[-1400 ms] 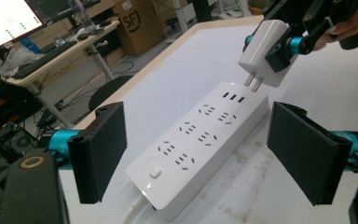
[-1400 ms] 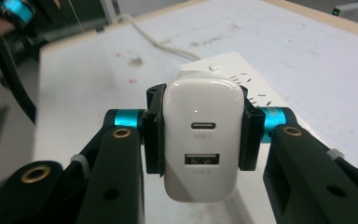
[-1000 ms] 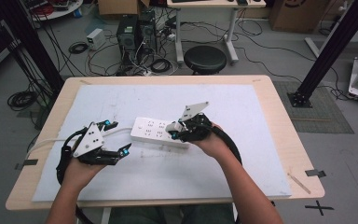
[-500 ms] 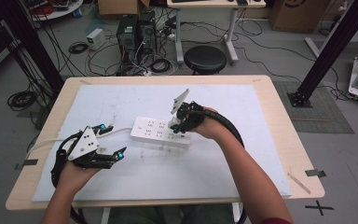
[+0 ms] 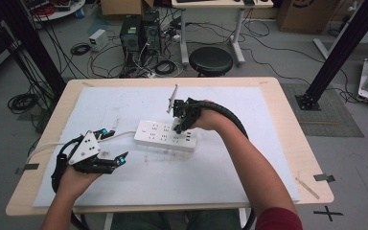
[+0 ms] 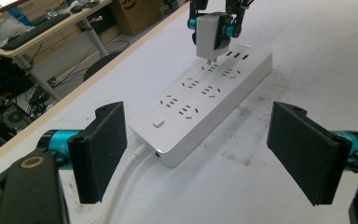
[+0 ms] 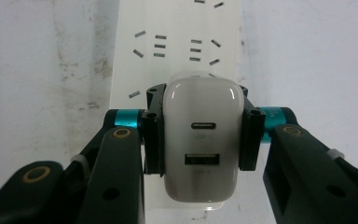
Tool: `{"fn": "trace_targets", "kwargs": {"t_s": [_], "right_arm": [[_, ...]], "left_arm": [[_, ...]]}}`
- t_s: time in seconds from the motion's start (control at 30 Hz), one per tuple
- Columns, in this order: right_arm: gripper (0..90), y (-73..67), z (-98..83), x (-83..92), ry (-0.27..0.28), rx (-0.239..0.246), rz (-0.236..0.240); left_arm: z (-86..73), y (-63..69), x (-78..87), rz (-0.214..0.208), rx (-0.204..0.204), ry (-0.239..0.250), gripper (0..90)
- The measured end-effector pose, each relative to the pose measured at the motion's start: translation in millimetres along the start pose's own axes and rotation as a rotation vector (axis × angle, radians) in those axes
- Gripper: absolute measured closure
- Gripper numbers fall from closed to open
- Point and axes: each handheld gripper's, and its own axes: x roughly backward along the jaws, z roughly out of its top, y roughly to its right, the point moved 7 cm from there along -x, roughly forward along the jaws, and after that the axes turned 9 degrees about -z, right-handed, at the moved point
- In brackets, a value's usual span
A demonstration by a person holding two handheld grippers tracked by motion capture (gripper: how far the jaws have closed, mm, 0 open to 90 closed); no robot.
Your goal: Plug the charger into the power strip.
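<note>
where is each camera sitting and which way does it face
High view: fixed above the person's side, looking forward and down on the white mat-covered table; both forearms enter from below.
Left gripper view: rides the left hand-held gripper, looking along its open black jaws at the white rectangular power strip.
Right gripper view: rides the right hand-held gripper, looking straight down past the white two-port charger plug it clamps.
Shared: the strip, and that charger in the left gripper view.

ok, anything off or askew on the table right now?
Nothing stands out. The white charger, gripped by the right gripper, hangs upright, prongs just above the power strip. The mat is only smudged.
</note>
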Motion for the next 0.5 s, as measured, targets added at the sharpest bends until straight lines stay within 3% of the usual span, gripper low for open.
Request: {"fn": "trace_targets", "kwargs": {"t_s": [0.5], "right_arm": [[63.1,3.3,2.6,-5.4,-0.074,0.003,0.046]], "left_arm": [[0.1,-1.8,-3.8,-0.011,0.003,0.002,20.0]]}}
